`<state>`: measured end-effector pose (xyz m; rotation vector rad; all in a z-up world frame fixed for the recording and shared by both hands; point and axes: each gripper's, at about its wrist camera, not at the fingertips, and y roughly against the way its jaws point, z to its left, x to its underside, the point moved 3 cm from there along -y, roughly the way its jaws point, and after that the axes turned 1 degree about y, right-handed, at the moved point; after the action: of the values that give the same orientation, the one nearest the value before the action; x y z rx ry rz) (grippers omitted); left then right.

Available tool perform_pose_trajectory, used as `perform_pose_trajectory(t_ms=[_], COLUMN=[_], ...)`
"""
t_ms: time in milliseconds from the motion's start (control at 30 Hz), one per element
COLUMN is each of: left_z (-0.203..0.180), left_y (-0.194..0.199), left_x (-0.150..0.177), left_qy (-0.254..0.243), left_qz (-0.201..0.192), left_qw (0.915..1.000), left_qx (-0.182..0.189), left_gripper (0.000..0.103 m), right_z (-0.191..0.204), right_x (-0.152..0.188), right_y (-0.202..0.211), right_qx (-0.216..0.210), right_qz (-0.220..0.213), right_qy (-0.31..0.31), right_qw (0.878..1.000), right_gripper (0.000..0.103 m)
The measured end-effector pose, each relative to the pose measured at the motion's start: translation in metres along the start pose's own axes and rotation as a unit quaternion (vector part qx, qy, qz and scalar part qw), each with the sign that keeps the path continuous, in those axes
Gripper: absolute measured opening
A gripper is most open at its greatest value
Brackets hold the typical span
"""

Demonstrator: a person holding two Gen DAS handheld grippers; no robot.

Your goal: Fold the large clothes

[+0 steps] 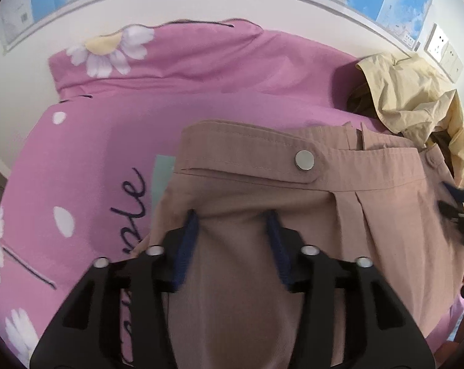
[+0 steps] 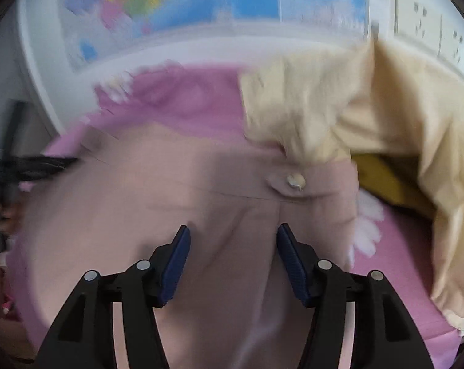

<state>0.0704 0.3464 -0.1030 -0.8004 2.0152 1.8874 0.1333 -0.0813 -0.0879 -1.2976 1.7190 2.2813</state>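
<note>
A dusty-pink pair of trousers (image 1: 262,184) with a silver waistband button lies on the pink bed cover (image 1: 109,129). My left gripper (image 1: 233,218) is open, its blue pads either side of a raised ridge of the fabric just below the waistband. In the blurred right wrist view the same trousers (image 2: 201,184) lie below my right gripper (image 2: 233,233), which is open with its jaws apart over the fabric near a waistband button (image 2: 295,181). The right gripper also shows at the right edge of the left wrist view (image 1: 459,206).
A crumpled cream-yellow garment (image 1: 416,98) lies on the bed at the right, also in the right wrist view (image 2: 370,107), over darker clothes. A white wall with a map poster (image 1: 407,3) and sockets (image 1: 444,49) runs behind the bed.
</note>
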Motion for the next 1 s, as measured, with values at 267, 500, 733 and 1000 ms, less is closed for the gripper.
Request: perform_pose_trajectory(t_ms=[267,500,733,1000], left_z=[0.030,0.026,0.025,0.046], left_y=[0.060,0.092,0.046,0.078], left_x=[0.027,0.074,0.090,0.107], left_qy=[0.041,0.034,0.040,0.084], left_qz=[-0.046,-0.052,-0.008,-0.023], left_qw=[0.9980,0.9968,0.9988,0.9948], left_qx=[0.012,0.050,0.029,0.052], left_gripper=[0.067,0.070,0.071,0.070], right_z=[-0.027,-0.012,-0.003,-0.021], right_x=[0.006,0.028,0.048,0.060], right_y=[0.005,0.068,0.022,0.061], right_qx=[-0.032,-0.073,-0.066,-0.103], right_qz=[0.000,-0.044,0.012,-0.012], right_qy=[-0.054,-0.027,-0.039,-0.114], right_qw=[0.998,0.996,0.997,0.988], right_gripper=[0.059,0.066,0.067,0.076])
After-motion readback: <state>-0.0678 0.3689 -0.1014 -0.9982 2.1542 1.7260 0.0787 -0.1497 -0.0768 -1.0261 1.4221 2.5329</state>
